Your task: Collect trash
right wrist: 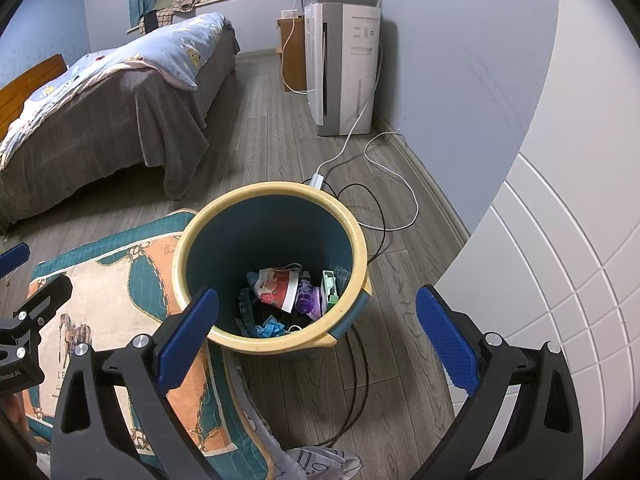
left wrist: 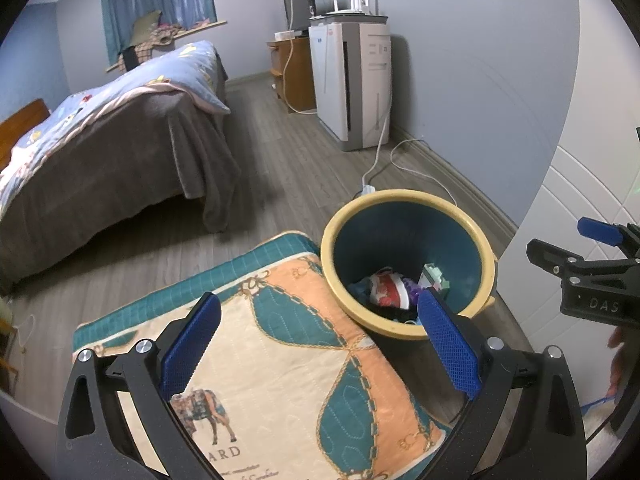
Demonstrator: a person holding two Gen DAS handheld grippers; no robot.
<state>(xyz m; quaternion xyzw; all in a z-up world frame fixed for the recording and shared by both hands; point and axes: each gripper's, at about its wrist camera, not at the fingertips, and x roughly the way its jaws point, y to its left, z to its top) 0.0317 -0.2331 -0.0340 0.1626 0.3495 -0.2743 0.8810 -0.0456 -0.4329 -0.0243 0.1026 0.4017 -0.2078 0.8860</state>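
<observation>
Yellow-rimmed bin [right wrist: 362,240] holds jumbled trash [right wrist: 286,296], items indistinct; both hand-held grippers [left wrist: 320,344] [right wrist: 316,332] spread, empty.

Grey wood floor [right wrist: 260,136] under bin [right wrist: 276,344], cushion [right wrist: 112,300], cables [right wrist: 400,184].

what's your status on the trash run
Left tongs open, empty. Right tongs open, empty. Trash bin upright on floor, trash inside. Cables run beside the bin; cushion against its left side.

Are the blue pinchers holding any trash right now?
No. The left gripper and right gripper are both open and empty; the trash already lies in the bin.
</observation>
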